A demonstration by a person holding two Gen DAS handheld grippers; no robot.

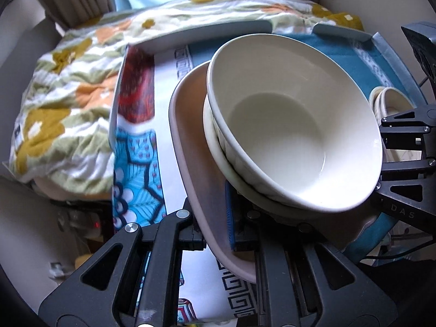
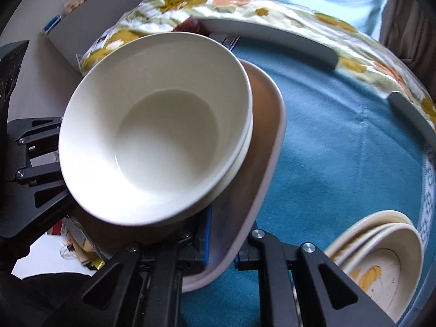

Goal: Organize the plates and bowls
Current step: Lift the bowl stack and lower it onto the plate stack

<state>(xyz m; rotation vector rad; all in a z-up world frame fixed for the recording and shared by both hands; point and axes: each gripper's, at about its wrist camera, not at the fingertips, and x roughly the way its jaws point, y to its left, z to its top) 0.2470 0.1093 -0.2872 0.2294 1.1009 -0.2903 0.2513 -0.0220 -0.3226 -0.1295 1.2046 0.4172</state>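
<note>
Your left tool (image 1: 218, 241) and right tool (image 2: 220, 253) are both clenched on opposite rims of the pinkish plate (image 1: 188, 169), tilted above the teal cloth (image 2: 340, 150). The white bowl (image 1: 294, 125) sits nested in a second bowl on that plate, hiding the lower bowl except its rim and much of the plate. A stack of cream bowls (image 2: 381, 259) lies near on the cloth, blurred and cut off by your right tool.
</note>
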